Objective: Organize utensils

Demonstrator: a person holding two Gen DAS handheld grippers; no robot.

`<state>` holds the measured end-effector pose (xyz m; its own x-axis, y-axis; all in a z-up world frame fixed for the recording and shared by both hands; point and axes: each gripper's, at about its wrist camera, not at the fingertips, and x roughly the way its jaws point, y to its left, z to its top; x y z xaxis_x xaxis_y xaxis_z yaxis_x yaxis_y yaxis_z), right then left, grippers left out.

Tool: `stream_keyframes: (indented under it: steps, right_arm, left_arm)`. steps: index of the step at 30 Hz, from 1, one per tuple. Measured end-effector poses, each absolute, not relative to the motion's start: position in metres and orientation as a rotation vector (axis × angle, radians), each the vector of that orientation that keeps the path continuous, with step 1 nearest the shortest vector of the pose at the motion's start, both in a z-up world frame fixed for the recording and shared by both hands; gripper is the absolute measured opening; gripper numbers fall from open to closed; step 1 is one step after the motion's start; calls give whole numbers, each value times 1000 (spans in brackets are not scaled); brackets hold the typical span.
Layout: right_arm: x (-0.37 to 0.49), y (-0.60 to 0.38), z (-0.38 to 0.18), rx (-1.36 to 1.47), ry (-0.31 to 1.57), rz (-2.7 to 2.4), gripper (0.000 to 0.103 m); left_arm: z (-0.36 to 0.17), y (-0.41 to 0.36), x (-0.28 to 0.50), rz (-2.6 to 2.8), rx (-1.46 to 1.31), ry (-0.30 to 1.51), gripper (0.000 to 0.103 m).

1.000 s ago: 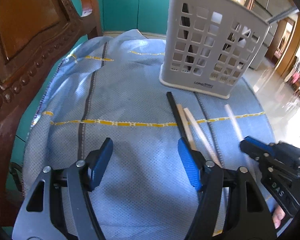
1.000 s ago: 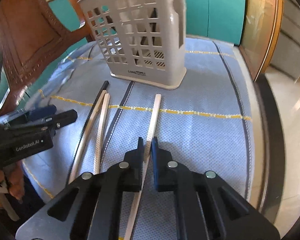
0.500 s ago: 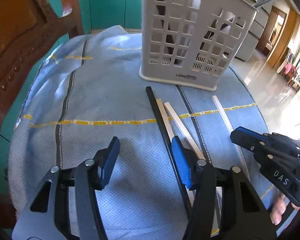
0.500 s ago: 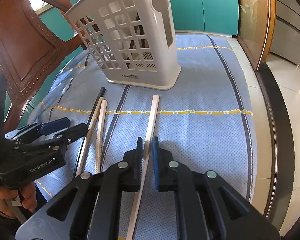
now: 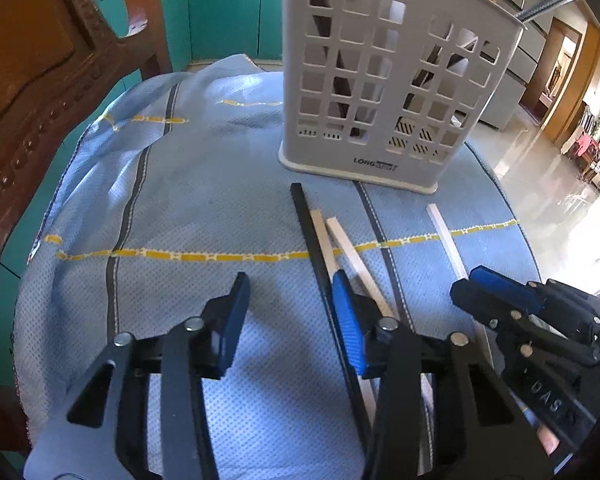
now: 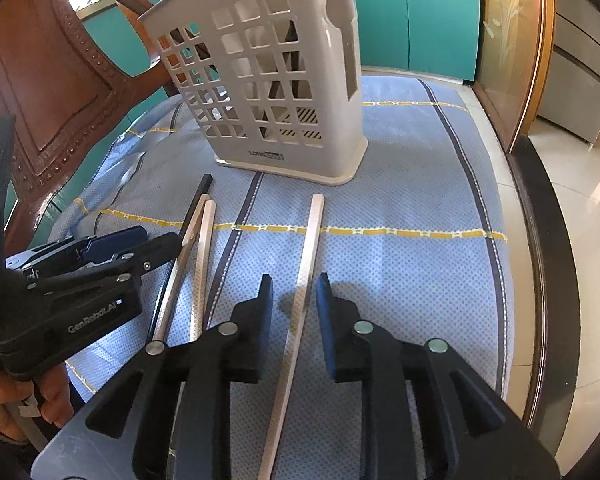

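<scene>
a blue cloth (image 5: 204, 208) with yellow dashed lines and dark stripes covers the table, with a carved wooden chair (image 5: 40, 80) at its left edge and teal cabinets (image 5: 224, 4) behind. toward the far side of the cloth stands a pale slotted utensil holder (image 5: 384, 80), upright, with dark and light sticks showing through its holes. in front of it four chopsticks lie flat on the cloth: a black chopstick (image 5: 306, 224) and two pale chopsticks (image 5: 340, 236) close together, and a single pale chopstick (image 6: 310, 248) apart to their right. the left gripper (image 5: 290, 316) hangs over the cloth with its blue-padded jaws closing, nothing between them; its right finger sits over the black and pale trio. the right gripper (image 6: 292, 304) is low over the single pale chopstick, jaws opening, the stick running between the pads with a gap on each side. a hand (image 6: 8, 404) holds the left gripper's handle.
</scene>
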<state>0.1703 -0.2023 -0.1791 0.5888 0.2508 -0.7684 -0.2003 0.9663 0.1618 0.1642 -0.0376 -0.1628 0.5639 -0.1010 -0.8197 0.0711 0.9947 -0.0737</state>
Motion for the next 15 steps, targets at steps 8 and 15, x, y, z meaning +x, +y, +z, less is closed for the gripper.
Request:
stream_keyframes:
  steps: [8, 15]
  right_arm:
    - [171, -204, -180, 63, 901, 266, 24]
    - [173, -206, -180, 61, 888, 255, 30]
  left_arm:
    - [-161, -37, 168, -92, -24, 972, 44]
    - [-160, -21, 173, -37, -49, 987, 44]
